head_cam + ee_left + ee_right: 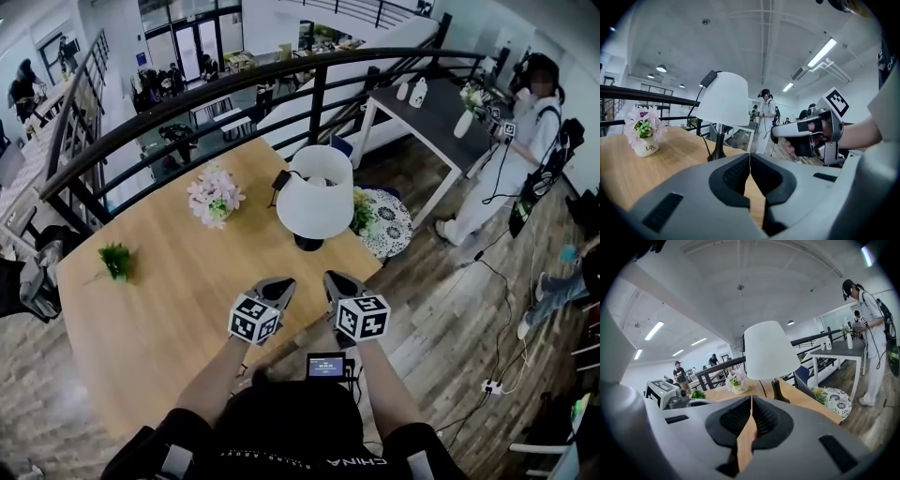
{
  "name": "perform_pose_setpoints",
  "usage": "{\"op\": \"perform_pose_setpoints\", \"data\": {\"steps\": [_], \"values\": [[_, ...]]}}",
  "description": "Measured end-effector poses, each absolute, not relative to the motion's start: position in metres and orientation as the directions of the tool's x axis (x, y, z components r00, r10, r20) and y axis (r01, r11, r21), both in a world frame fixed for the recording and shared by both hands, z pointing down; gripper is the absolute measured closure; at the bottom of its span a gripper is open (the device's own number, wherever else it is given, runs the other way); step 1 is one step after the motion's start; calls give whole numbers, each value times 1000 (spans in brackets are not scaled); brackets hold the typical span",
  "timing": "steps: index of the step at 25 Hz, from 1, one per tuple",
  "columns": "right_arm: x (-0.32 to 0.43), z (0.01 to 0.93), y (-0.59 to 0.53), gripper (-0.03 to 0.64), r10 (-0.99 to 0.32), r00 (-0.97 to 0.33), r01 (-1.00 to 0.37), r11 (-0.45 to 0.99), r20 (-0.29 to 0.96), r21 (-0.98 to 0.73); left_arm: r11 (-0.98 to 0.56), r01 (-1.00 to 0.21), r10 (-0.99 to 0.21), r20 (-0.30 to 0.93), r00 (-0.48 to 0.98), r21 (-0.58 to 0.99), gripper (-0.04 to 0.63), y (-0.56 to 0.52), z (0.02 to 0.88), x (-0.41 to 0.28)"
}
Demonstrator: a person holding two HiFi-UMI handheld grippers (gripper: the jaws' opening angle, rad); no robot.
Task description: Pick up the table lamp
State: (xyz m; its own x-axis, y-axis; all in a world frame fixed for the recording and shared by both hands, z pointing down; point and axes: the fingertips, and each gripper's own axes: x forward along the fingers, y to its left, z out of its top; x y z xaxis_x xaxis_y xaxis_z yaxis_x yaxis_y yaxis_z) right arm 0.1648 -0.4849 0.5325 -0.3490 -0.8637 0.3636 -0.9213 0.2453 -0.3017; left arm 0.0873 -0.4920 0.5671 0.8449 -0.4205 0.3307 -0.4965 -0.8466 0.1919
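Cannot see the lamp (314, 192) stem in head view: covered by the shade (317, 204), with only a sliver of base (308, 244) showing at its 6 o'clock. Cannot tell what the black piece (280, 178) on the cord at the shade's 9 o'clock is: too small. Loses part of the rug (389, 225), at the shade's 3 o'clock, under the table (169, 300). In right gripper view, hides the bottom of the base behind the right gripper (751, 398) and cuts the left gripper (693, 402) short at 9 o'clock. Cannot read the pot (646, 149) print in full in left gripper view: too small.
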Motion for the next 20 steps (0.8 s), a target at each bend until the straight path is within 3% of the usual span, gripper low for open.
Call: {"op": "perform_pose_setpoints", "data": {"steps": [8, 15, 20], "values": [[181, 537, -484, 581, -867, -347, -924, 249, 358, -291, -839, -517, -445, 332, 832, 171, 577, -490, 566, 97], [201, 546, -497, 580, -858, -399, -908, 320, 324, -271, -824, -562, -524, 283, 803, 68, 575, -512, 518, 124], [216, 561, -528, 575, -854, -430, -896, 364, 293, -256, -765, -643, -606, 311, 732, 22, 575, -553, 509, 136]]}}
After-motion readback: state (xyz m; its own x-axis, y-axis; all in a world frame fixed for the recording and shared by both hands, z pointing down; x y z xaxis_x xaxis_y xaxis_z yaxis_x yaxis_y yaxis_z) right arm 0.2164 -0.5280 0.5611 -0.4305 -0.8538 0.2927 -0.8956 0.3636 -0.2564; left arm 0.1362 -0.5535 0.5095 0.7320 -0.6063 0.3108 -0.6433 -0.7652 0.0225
